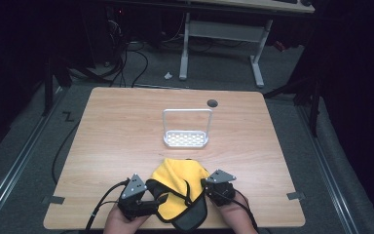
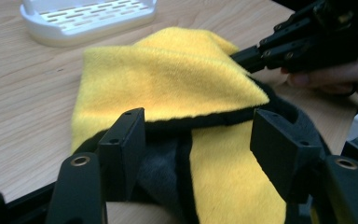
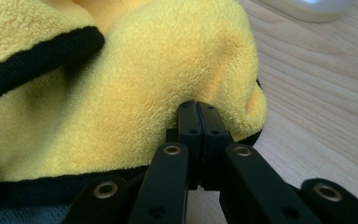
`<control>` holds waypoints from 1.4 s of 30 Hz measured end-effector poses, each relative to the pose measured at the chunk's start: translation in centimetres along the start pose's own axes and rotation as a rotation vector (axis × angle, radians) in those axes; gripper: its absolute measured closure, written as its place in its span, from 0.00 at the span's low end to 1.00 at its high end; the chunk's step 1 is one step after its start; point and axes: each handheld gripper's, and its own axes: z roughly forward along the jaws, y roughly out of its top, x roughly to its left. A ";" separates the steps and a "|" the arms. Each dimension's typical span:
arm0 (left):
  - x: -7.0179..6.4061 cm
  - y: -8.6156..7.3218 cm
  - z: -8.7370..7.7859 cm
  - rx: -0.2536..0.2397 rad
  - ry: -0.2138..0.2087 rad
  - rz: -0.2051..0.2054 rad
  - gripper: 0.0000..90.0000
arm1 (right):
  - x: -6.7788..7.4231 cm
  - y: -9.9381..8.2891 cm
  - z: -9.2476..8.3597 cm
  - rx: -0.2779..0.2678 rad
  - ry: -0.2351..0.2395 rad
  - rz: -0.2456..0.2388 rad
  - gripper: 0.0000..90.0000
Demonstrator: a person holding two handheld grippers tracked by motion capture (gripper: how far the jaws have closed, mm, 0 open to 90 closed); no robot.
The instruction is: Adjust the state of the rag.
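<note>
A yellow cloth (image 1: 179, 181) with black trim and a grey underside lies crumpled at the near edge of the wooden bench (image 1: 121, 131), between the person's two hands. The left tool (image 2: 198, 142) has its jaws spread wide; the black-edged fold of the cloth runs across the gap between them, and the pads stand clear of it on both sides. The right tool (image 3: 198, 116) has its jaws pressed together, with their tips pushed into the yellow pile at the cloth's right side; whether any fabric is caught between them I cannot tell. In the high view both tools sit low at the cloth's two sides, left tool (image 1: 148, 200) and right tool (image 1: 209, 187). A white slotted rack (image 1: 186, 139) with a tall wire handle stands farther up the bench, apart from the cloth.
</note>
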 end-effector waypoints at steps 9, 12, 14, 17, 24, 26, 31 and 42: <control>-0.8 2.7 2.6 -0.017 -0.054 -0.033 0.36 | 0.0 0.0 0.0 -0.004 0.003 0.001 1.00; -2.0 3.1 4.1 0.022 -0.066 -0.005 0.32 | -0.1 -0.1 0.0 -0.005 0.012 0.004 1.00; -2.4 2.8 5.1 0.068 -0.028 0.031 0.32 | -0.1 -0.1 0.0 -0.006 0.012 0.001 1.00; -2.4 2.2 6.4 0.151 0.034 0.057 0.43 | -0.1 -0.1 0.0 -0.007 0.012 -0.003 1.00; -1.4 1.7 5.7 0.135 0.077 0.023 0.84 | -0.1 -0.1 0.1 -0.011 0.012 -0.012 1.00; -1.0 1.9 5.2 0.128 0.081 0.025 0.90 | -0.1 -0.1 0.0 -0.010 0.011 -0.014 1.00; 0.1 2.1 3.1 0.067 0.092 -0.014 0.92 | 0.0 -0.1 0.0 -0.011 0.002 -0.027 1.00; 5.0 -0.3 -2.7 0.024 0.178 -0.101 0.92 | -0.1 -0.2 0.0 -0.011 -0.018 -0.040 1.00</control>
